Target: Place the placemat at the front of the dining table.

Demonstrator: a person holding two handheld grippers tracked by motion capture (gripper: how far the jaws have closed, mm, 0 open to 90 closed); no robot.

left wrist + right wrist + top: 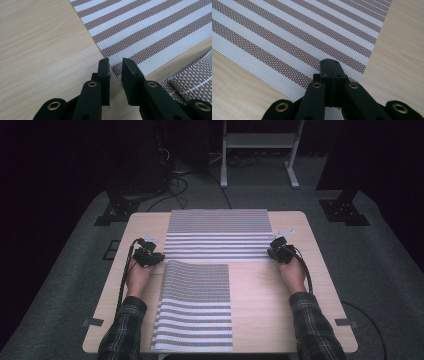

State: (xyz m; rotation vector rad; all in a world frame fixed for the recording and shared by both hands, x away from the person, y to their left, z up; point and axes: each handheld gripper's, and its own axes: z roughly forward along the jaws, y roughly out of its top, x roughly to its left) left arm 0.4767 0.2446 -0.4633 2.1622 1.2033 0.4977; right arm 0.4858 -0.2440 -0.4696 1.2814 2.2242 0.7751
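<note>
Far striped mat (218, 234) lies flat at 12 o'clock on the table (265, 305), long axis 9-to-3. Right hand-held gripper (281, 251) is clamped on its near-right corner. Left hand-held gripper (148, 255) has a narrow gap, straddling the near-left corner, not yet closed.

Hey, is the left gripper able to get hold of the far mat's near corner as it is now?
Probably yes. The left gripper is open, its jaws on either side of the far mat's corner, and nothing lies between them.
</note>
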